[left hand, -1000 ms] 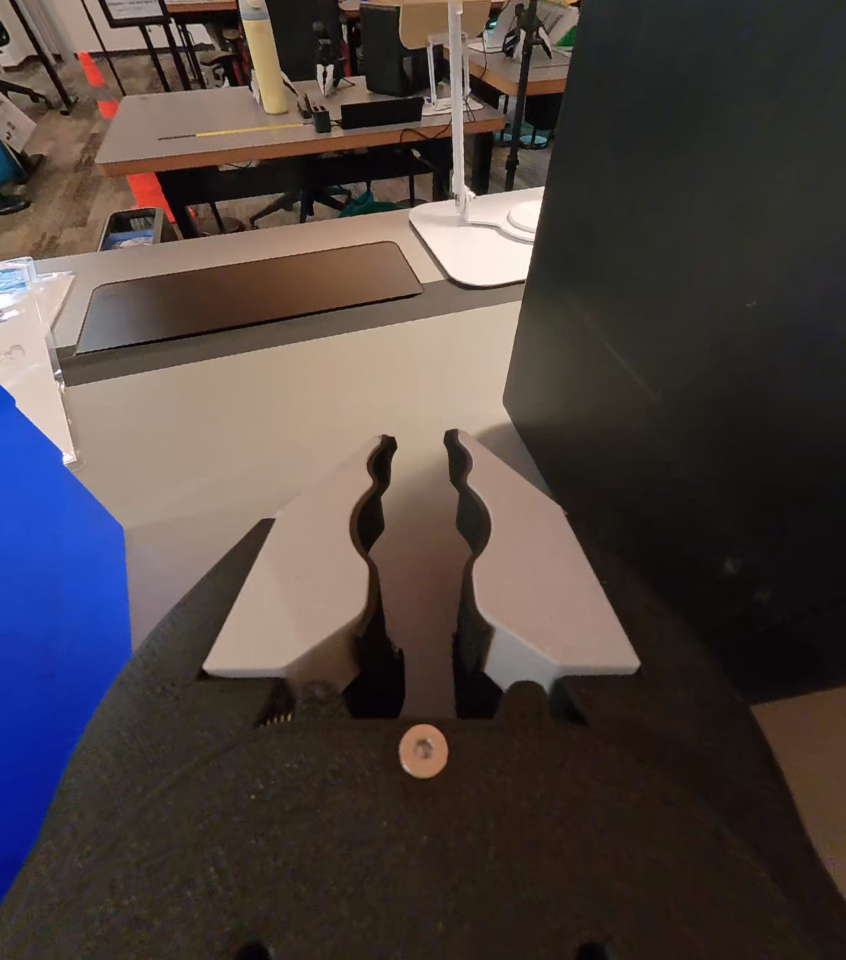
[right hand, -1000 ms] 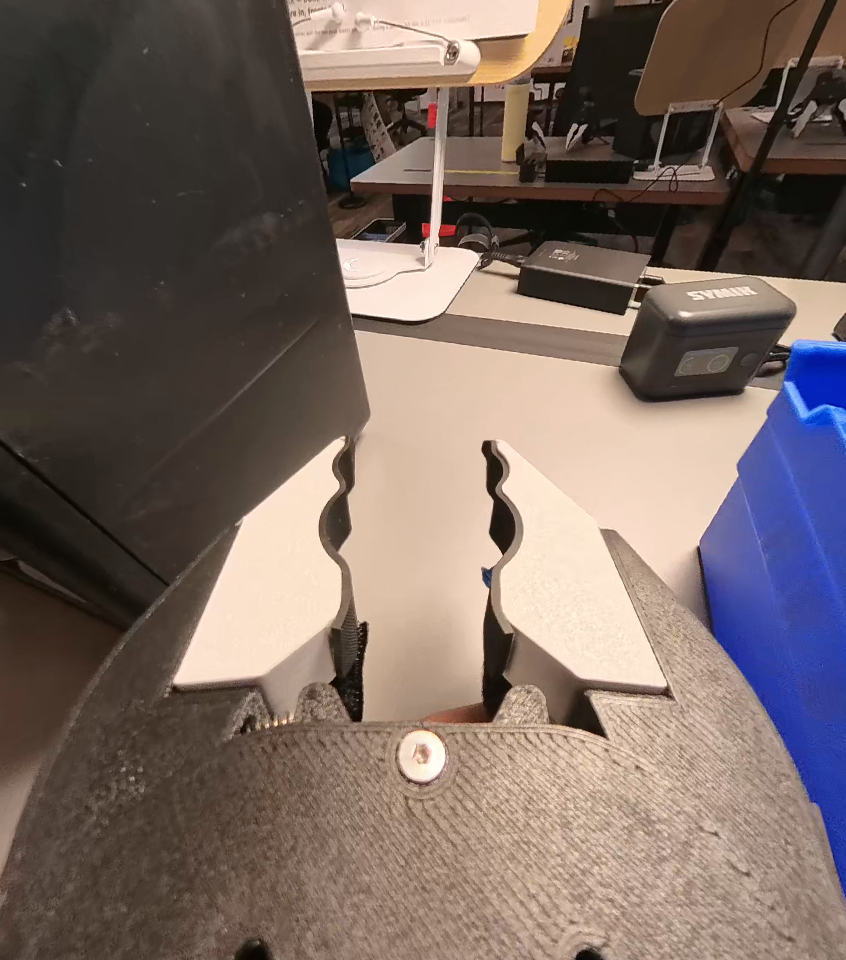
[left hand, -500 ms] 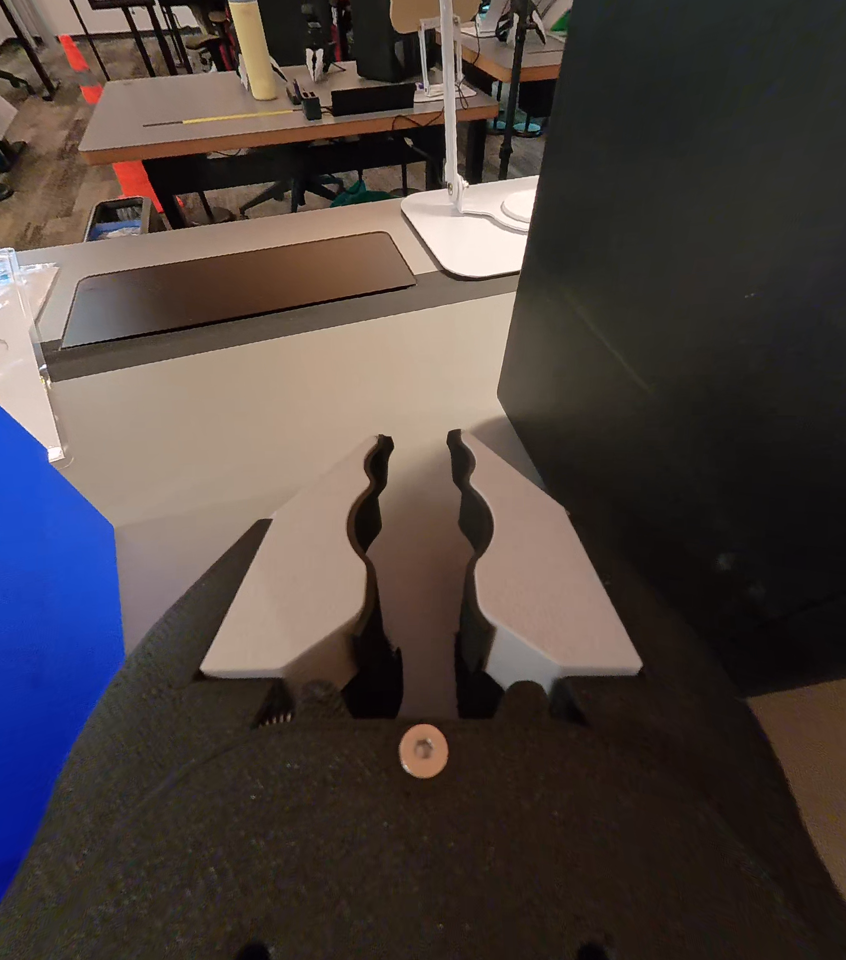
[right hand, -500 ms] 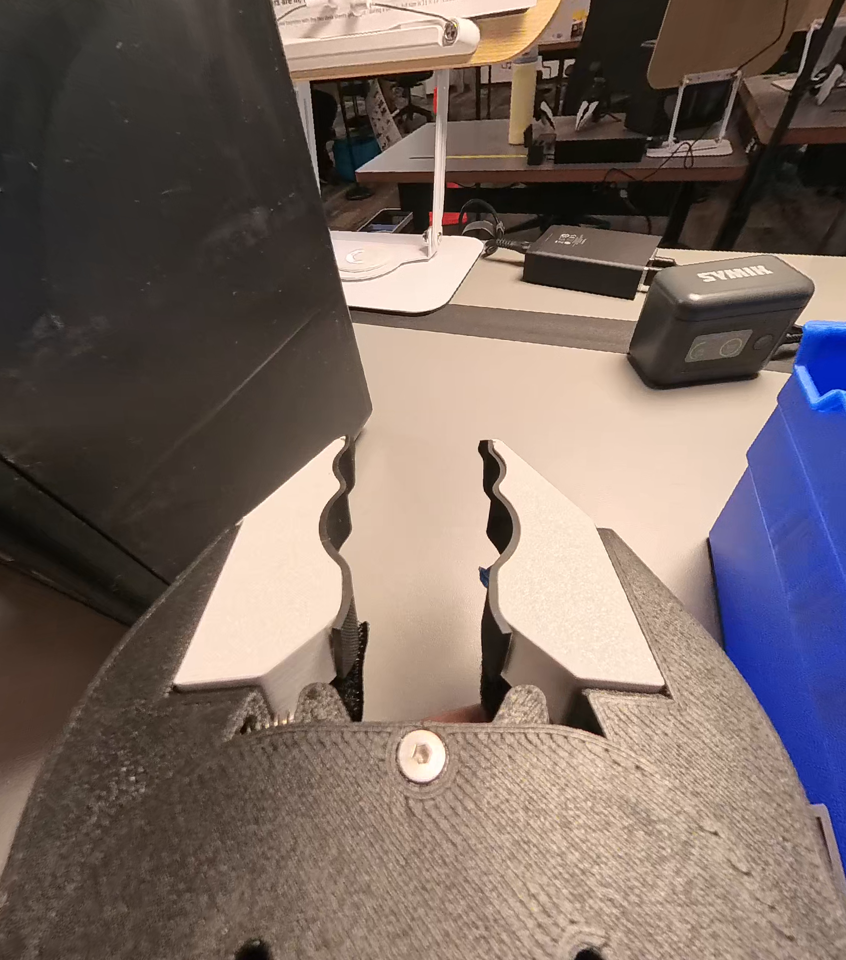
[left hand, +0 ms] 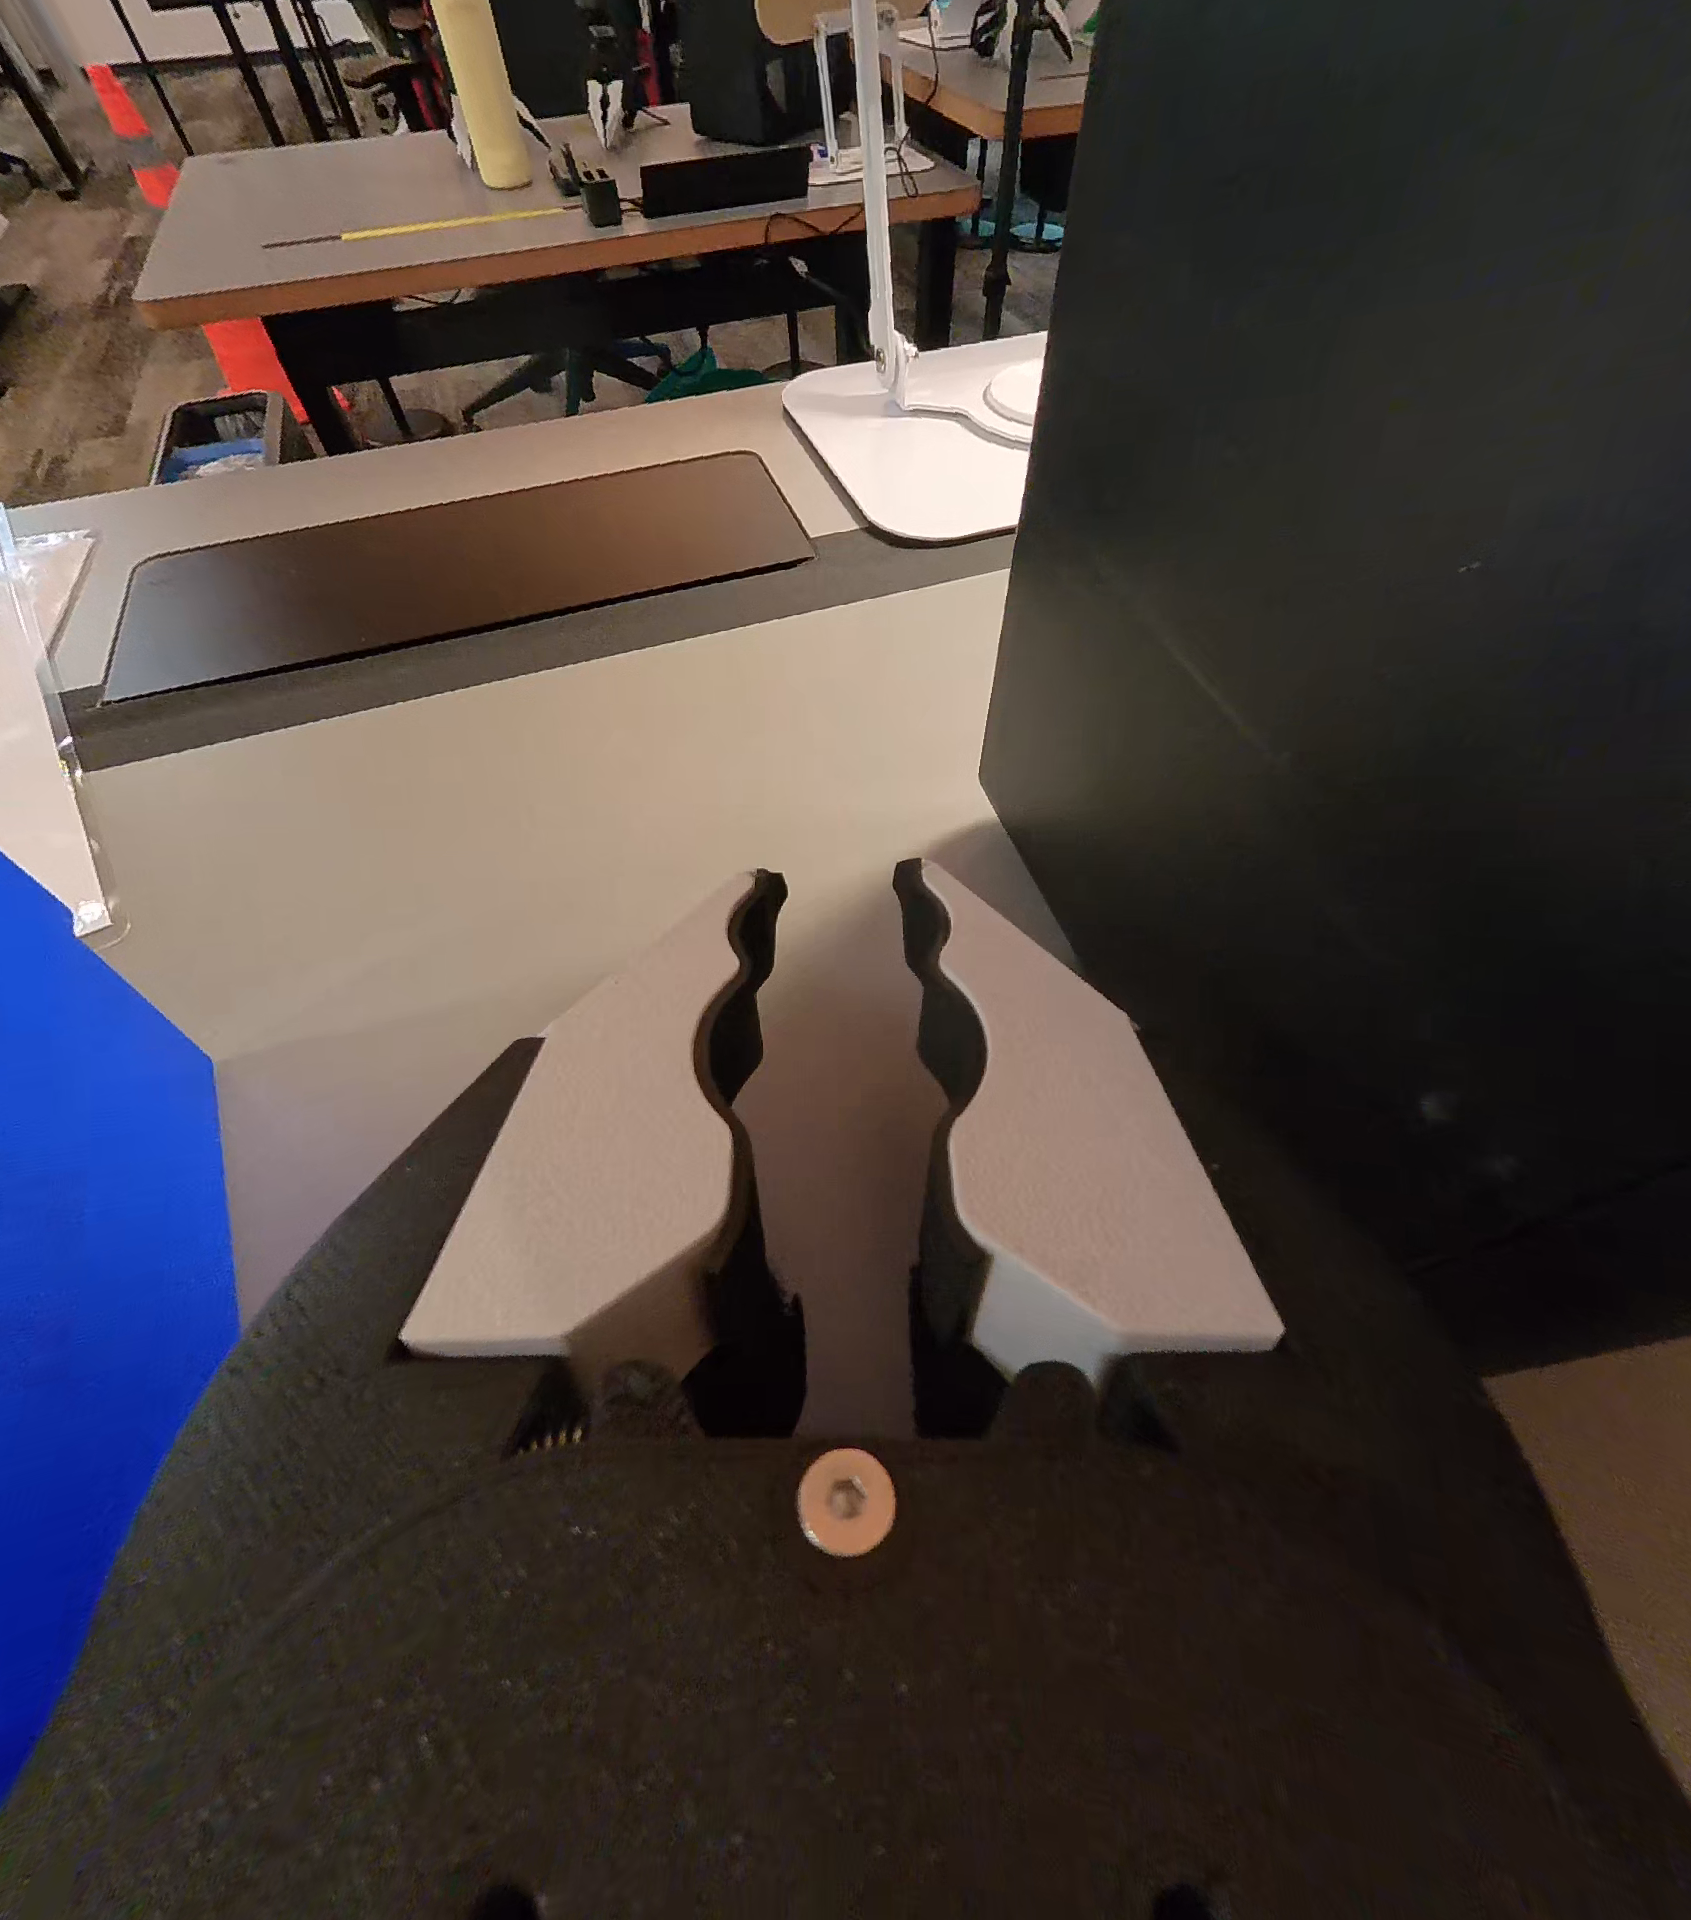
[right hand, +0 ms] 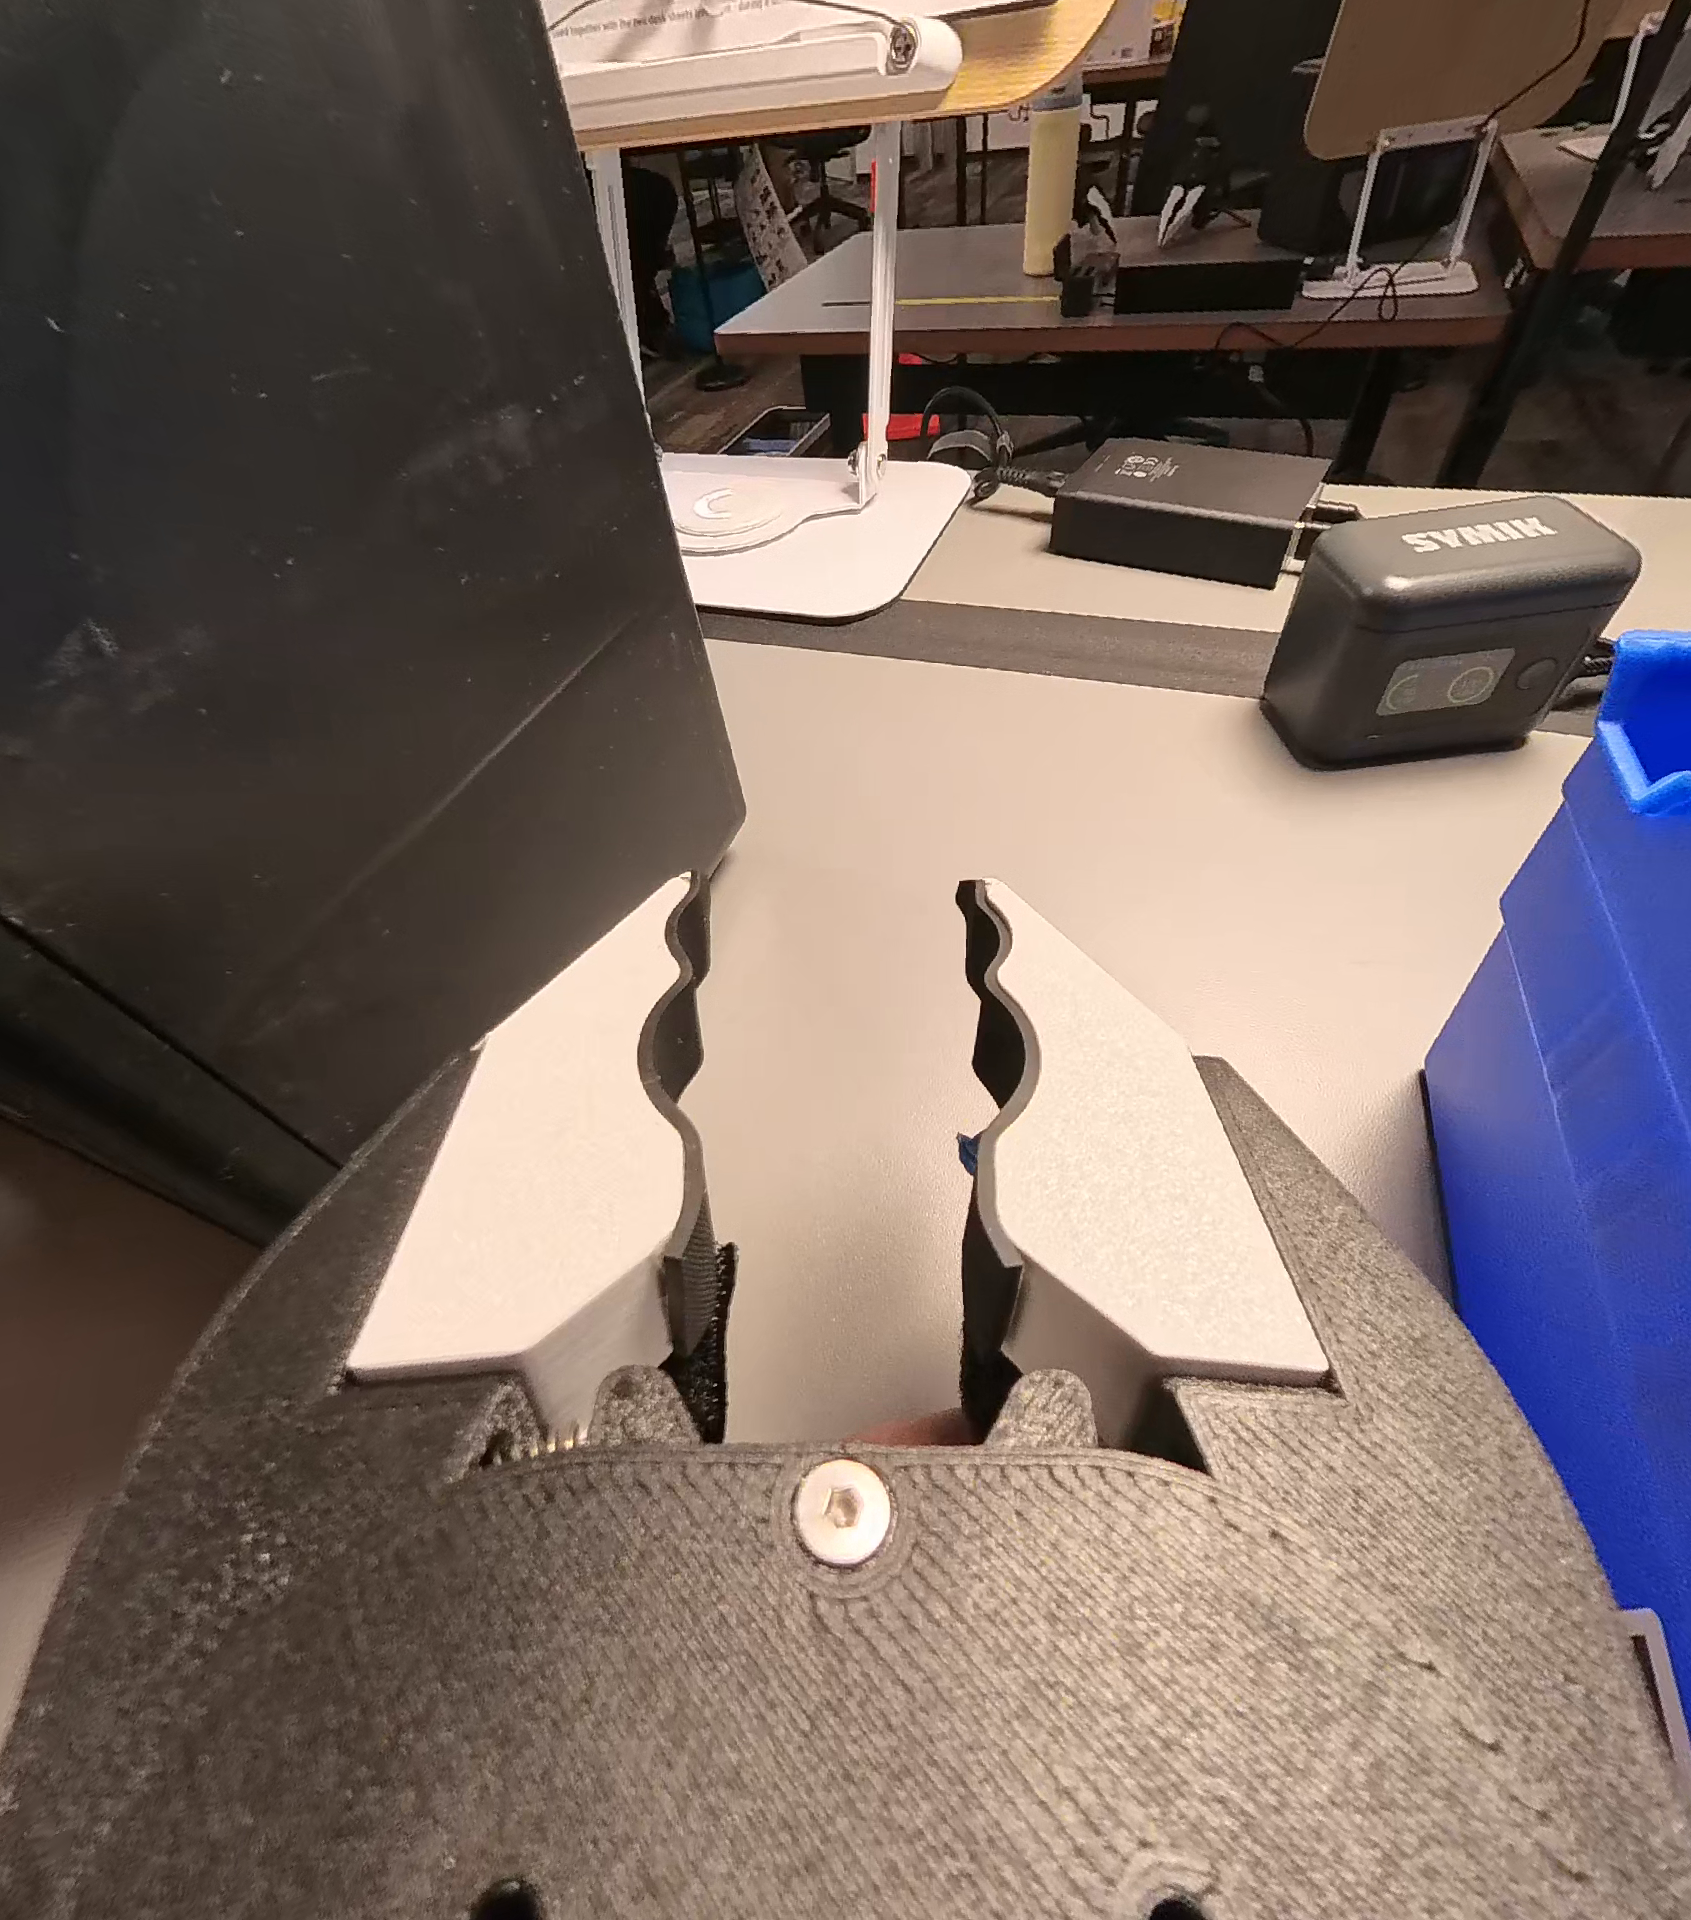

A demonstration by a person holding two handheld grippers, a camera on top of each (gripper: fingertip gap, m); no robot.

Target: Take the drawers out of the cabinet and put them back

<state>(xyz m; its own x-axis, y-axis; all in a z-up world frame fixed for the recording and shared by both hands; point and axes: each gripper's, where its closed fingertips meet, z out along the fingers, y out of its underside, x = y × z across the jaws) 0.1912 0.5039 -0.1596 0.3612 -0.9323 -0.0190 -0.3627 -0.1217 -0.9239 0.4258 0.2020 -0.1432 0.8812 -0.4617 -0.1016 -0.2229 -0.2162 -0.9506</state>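
Left wrist view: left gripper (left hand: 839, 873) narrowly parted, empty, over table (left hand: 508, 831); black cabinet (left hand: 1392, 623) just right, blue drawer (left hand: 41, 1195) at left. Right wrist view: right gripper (right hand: 830, 894) wider, empty; cabinet (right hand: 249, 468) left, another blue drawer (right hand: 1630, 1039) right. Suggest turning toward a drawer, then gripping its rim squarely.

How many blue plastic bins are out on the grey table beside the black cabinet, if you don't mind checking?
2: one blue plastic bin left of the black cabinet, the other blue plastic bin to its right. Others may sit out of view.
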